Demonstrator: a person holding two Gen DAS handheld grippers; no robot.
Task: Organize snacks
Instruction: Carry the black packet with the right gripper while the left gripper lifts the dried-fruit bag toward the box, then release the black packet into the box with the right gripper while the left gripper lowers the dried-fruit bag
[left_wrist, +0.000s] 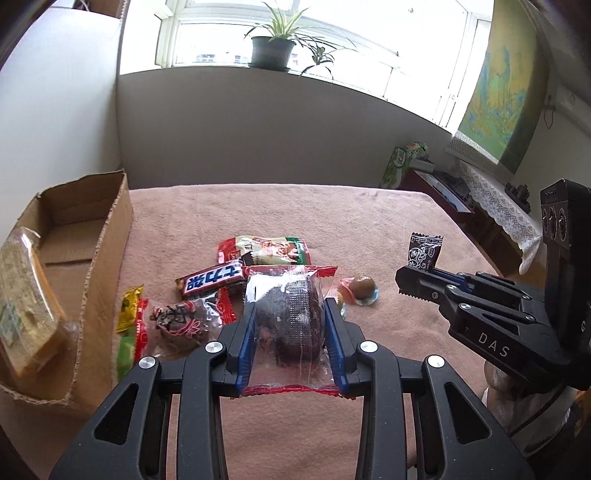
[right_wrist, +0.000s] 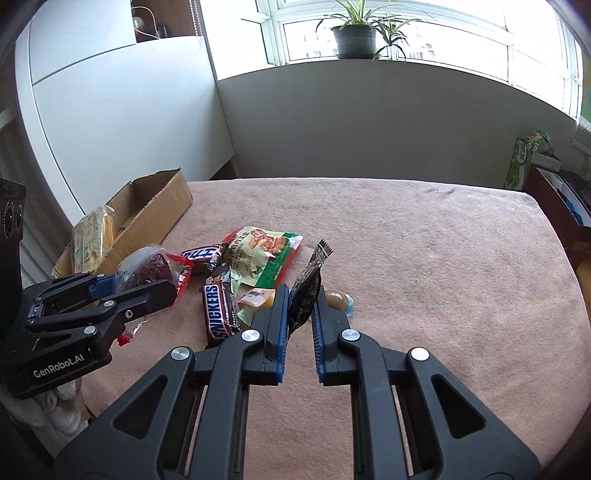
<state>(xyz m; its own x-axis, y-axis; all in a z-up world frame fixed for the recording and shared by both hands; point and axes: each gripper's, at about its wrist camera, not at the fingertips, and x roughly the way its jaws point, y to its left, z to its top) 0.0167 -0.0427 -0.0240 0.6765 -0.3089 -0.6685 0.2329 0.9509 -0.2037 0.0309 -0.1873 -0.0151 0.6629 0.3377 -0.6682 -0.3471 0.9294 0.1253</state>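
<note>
My left gripper (left_wrist: 290, 308) is shut on a clear red-edged packet with a dark brown cake (left_wrist: 291, 317), held above the pink cloth; it also shows in the right wrist view (right_wrist: 147, 269). My right gripper (right_wrist: 300, 295) is shut on a small black snack packet (right_wrist: 308, 286), also seen in the left wrist view (left_wrist: 424, 254). On the cloth lie a Snickers bar (right_wrist: 219, 314), a second Snickers bar (left_wrist: 212, 282), a green-and-red packet (left_wrist: 267, 251), a dark cake packet (left_wrist: 181, 319) and a brown jelly cup (left_wrist: 362, 290). A cardboard box (left_wrist: 110, 236) stands at the left and holds a yellow wrapped cake (left_wrist: 26, 302).
The table is covered by a pink cloth (right_wrist: 424, 258). A white wall and a window sill with a potted plant (right_wrist: 354, 37) stand behind. A green carton (right_wrist: 522, 162) and a dark side cabinet (right_wrist: 561, 218) are at the right, past the table edge.
</note>
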